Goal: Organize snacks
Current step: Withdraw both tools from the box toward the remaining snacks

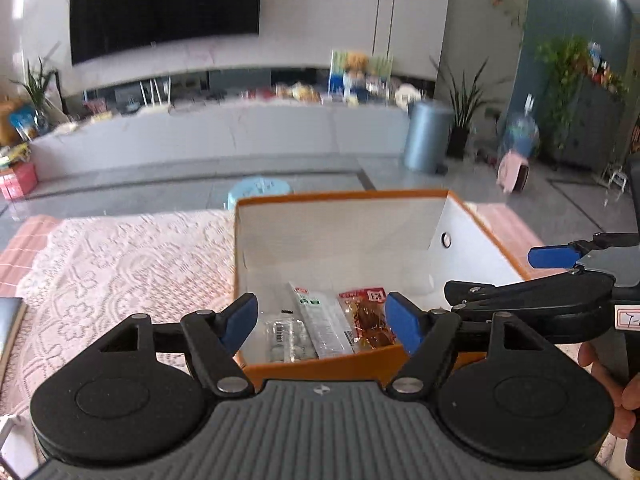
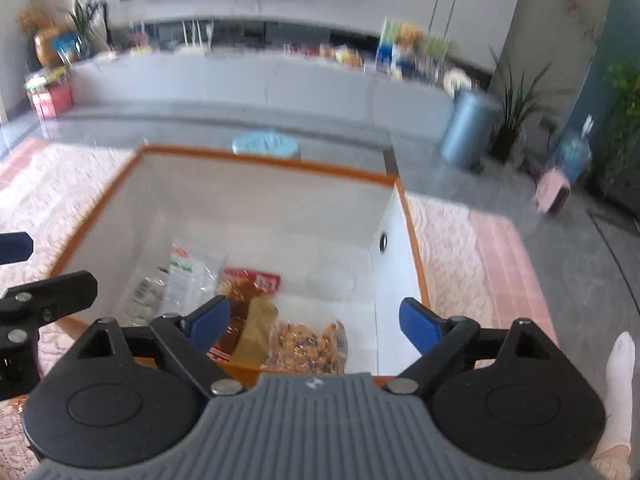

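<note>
An orange-rimmed box (image 1: 344, 200) with white inner walls (image 2: 256, 200) stands on a lace cloth and holds snack packets. In the left wrist view I see a clear packet of round pieces (image 1: 286, 340), a white and green packet (image 1: 322, 320) and a red packet of brown snack (image 1: 368, 316). The right wrist view adds a clear bag of orange-brown bits (image 2: 308, 348) at the box's near side. My left gripper (image 1: 322, 324) hangs open above the near edge, nothing between its blue pads. My right gripper (image 2: 314, 322) is open and empty too, over the box's near right part.
The pink lace tablecloth (image 1: 120, 264) covers the table around the box. A dark book edge (image 1: 10, 328) lies at far left. Beyond the table are a light blue stool (image 1: 260, 190), a grey bin (image 1: 426, 136), potted plants and a long white counter. A white-socked foot (image 2: 618, 384) shows at right.
</note>
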The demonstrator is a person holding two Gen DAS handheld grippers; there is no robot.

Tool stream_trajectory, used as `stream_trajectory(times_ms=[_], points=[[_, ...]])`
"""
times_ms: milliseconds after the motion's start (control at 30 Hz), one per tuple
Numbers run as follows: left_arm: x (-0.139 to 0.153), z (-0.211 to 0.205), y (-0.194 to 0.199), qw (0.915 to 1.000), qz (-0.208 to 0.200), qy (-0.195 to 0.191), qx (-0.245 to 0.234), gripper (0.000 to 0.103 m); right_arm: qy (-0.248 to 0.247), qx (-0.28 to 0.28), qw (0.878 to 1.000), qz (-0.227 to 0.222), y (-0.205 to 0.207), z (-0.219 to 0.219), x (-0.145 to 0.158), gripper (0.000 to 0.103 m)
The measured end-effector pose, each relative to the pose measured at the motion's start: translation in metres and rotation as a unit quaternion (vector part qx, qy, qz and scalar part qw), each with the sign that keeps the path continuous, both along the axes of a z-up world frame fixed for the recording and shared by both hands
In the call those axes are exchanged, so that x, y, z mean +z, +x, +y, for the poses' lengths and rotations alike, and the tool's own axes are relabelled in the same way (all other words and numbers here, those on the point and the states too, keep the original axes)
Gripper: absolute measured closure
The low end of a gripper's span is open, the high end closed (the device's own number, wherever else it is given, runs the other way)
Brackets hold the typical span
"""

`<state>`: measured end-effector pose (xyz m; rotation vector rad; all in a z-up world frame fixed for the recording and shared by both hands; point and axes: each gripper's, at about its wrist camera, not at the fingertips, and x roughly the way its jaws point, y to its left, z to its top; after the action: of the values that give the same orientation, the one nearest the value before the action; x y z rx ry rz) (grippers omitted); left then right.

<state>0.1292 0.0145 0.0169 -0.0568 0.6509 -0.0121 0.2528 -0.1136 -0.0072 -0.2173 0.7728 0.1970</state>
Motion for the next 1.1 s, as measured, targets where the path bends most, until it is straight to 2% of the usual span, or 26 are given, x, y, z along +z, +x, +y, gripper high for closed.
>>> stream_trajectory(times_ms=[267,533,767,933,1100], points=[[0.013,0.000,-0.051,0.9987,-0.049,-0.004,-0.009,0.018,0.026,0.025,0.997,-0.070,-0.069,0.002,0.015,0.012],[-0.004,0.016,-0.087,0.9990,-0.039,-0.021,-0.001,0.018,0.067,0.025,0.991,-0.116,-0.135,0.003,0.009,0.012],[-0.021,0.036,-0.110,0.9991,-0.006,-0.038,0.015,0.017,0.084,0.014,0.990,-0.110,-0.175,0.006,-0.009,0.012],[-0.040,0.047,-0.126,0.9986,0.030,-0.040,0.015,0.018,0.084,0.007,0.993,-0.085,-0.195,0.008,-0.031,0.012],[-0.056,0.054,-0.136,0.9963,0.067,-0.051,0.015,0.018,0.072,0.022,0.995,-0.061,-0.208,0.015,-0.053,0.012]])
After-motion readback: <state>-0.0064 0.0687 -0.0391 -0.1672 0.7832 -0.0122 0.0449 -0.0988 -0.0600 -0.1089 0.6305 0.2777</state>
